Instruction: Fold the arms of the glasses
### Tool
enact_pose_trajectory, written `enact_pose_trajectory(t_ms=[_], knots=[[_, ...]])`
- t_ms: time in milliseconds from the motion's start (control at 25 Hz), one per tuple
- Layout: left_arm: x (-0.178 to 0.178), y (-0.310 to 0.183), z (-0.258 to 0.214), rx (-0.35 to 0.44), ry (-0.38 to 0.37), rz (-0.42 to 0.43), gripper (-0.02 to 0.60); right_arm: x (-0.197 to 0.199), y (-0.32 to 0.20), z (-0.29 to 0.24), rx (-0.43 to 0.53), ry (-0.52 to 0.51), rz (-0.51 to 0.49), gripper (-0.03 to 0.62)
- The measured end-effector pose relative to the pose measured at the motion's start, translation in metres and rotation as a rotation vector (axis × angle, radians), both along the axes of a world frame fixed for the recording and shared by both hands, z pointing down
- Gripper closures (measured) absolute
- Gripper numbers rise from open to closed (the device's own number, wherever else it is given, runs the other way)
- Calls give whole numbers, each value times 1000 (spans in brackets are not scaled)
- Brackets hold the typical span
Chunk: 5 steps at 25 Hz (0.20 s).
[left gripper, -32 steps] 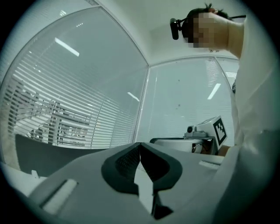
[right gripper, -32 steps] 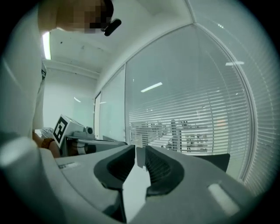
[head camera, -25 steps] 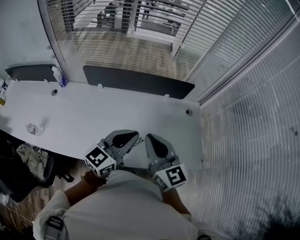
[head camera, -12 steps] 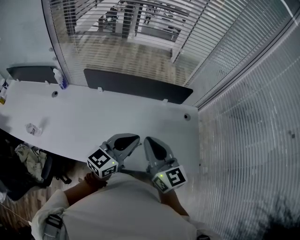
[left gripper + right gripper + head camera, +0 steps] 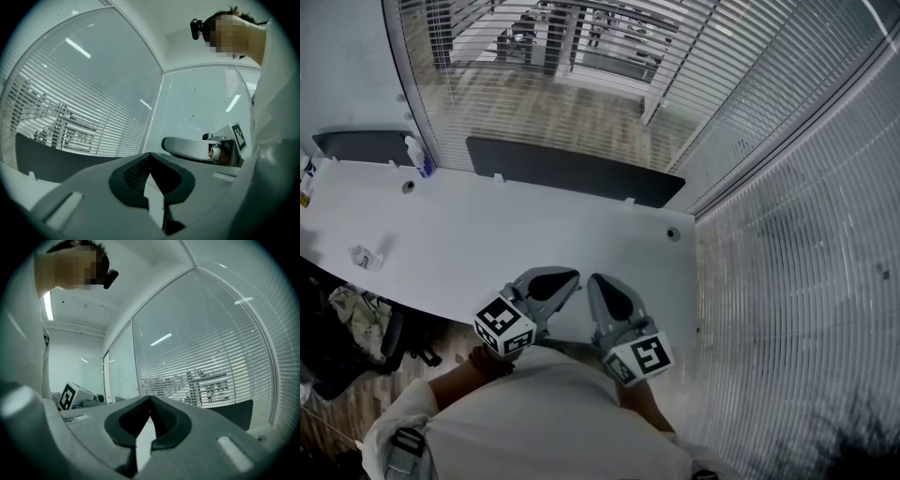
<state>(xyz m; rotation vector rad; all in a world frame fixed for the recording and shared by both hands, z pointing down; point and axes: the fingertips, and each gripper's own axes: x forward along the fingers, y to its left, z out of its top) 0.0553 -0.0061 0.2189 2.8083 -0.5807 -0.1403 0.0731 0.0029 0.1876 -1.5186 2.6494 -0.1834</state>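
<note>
No glasses show in any view. Both grippers are held level, side by side, over the near edge of the white table, close to the person's body. The left gripper is shut with nothing between its jaws, and its tips meet in the left gripper view. The right gripper is also shut and empty, jaws together. Each gripper view catches the other gripper: the right gripper and the left gripper's marker cube.
A small crumpled thing lies on the table at the left. A bottle stands at the far left by a dark panel along the back edge. Glass walls with blinds close the back and right. A chair with clothes is at lower left.
</note>
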Motion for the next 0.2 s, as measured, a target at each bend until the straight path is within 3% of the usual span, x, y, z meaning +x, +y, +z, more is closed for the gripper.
enact_pose_trajectory(t_ms=[200], knots=[[1,-5,-3,-9,-1,-4,578,2,-5,-4,-7,6,0,594]])
